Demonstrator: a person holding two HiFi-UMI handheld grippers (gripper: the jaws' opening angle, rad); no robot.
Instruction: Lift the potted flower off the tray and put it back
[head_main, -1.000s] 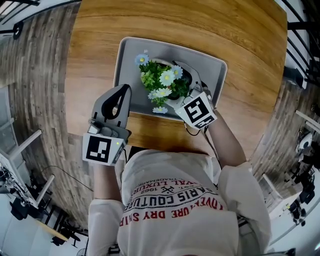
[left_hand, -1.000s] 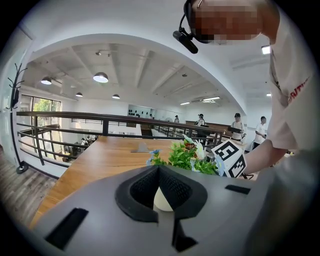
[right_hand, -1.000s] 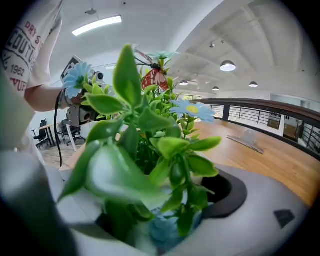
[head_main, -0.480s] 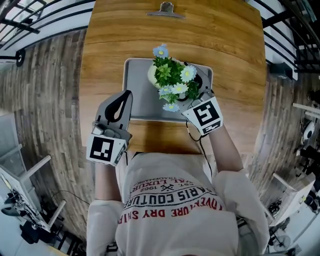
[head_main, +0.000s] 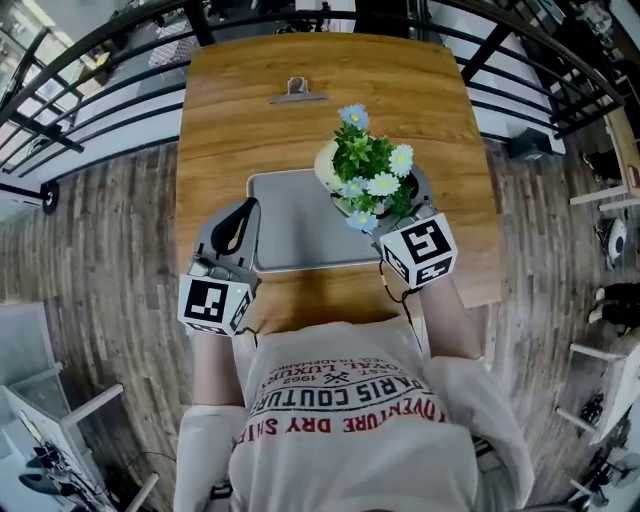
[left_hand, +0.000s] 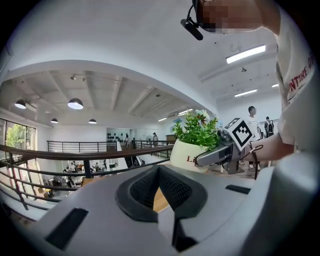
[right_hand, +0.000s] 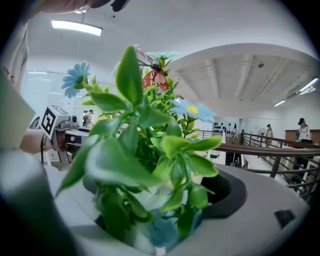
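Note:
The potted flower, green leaves with white and blue blooms in a cream pot, hangs above the far right corner of the grey tray. My right gripper is shut on the pot from the near side. In the left gripper view the pot floats clear of the table, with the right gripper clamped on it. Foliage fills the right gripper view and hides the pot. My left gripper rests shut at the tray's left edge, its jaws closed on nothing.
The tray lies on a wooden table with a metal clip near its far edge. Black railings run behind the table, and plank floor lies on both sides. The person's torso is close to the near edge.
My right gripper has raised the potted flower up off the tray and toward the far right. The left gripper has stayed at the tray's left edge.

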